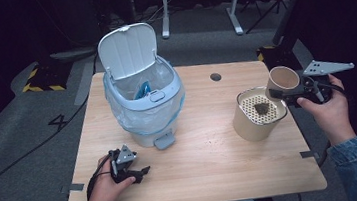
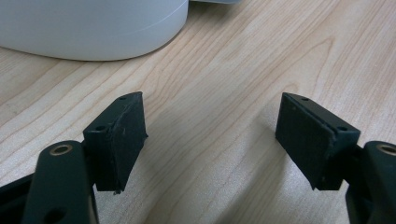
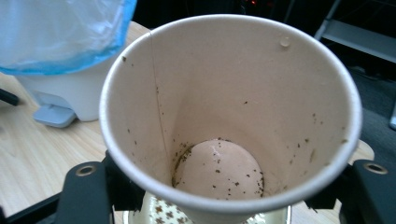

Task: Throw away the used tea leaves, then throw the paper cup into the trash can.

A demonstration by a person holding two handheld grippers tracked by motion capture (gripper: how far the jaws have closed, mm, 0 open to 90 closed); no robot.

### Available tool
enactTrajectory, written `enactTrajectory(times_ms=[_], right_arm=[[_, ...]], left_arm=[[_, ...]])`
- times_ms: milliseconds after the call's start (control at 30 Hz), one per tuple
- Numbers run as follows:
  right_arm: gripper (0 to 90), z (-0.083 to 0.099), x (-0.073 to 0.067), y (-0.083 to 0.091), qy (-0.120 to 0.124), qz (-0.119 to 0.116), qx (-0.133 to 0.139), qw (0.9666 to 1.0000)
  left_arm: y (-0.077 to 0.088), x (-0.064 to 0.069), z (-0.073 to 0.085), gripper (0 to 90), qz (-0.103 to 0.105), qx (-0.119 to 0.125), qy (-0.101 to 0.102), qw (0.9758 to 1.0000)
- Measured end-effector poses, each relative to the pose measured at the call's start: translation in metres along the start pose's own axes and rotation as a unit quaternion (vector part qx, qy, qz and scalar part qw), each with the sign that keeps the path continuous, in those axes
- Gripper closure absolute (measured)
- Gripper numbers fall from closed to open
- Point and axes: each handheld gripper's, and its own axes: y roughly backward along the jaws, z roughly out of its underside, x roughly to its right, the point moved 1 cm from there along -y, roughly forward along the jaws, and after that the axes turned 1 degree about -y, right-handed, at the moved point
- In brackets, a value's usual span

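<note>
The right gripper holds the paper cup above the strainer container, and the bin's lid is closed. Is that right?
Not quite: the bin's lid is open, standing upright, as the high view shows. The right gripper does hold the paper cup above the strainer container.

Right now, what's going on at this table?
A person works with a gripper in each hand. The right gripper is shut on a paper cup, holding it tilted over a round container with a perforated strainer that has a dark clump on it. The cup looks emptied, with only specks inside. The left gripper rests open on the table, near the pedal bin, whose lid stands open.
</note>
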Motion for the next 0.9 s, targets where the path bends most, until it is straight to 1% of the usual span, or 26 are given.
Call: enactTrajectory(times_ms=[167,300,400,467,533,667,733,900], right_arm=[[31.6,-0.013,-0.009,-0.002,0.026,-0.024,0.012,0.9993],[31.6,-0.025,-0.014,-0.008,0.032,-0.051,0.019,0.998],[31.6,-0.035,-0.017,-0.013,0.034,-0.083,0.027,0.9956],[31.6,-0.042,-0.019,-0.016,0.037,-0.104,0.031,0.9934],[31.6,-0.048,-0.02,-0.02,0.042,-0.119,0.032,0.9915],[31.6,-0.058,-0.022,-0.028,0.039,-0.154,0.031,0.9869],[31.6,-0.062,-0.024,-0.033,0.039,-0.164,0.027,0.9853],[31.5,-0.077,-0.031,-0.045,0.049,-0.178,0.023,0.9826]], left_arm=[[0.0,0.0,0.0,24.8,-0.001,0.0,-0.002,1.0],[0.0,0.0,0.0,24.9,0.0,0.0,-0.002,1.0],[0.0,0.0,0.0,24.8,0.0,0.0,-0.002,1.0],[0.0,0.0,0.0,24.9,0.0,0.0,-0.001,1.0],[0.0,0.0,0.0,24.9,0.0,0.0,-0.001,1.0],[0.0,0.0,0.0,24.9,0.0,0.0,-0.001,1.0],[0.0,0.0,0.0,24.9,0.0,0.0,-0.001,1.0],[0.0,0.0,0.0,24.9,-0.001,0.0,-0.001,1.0]])
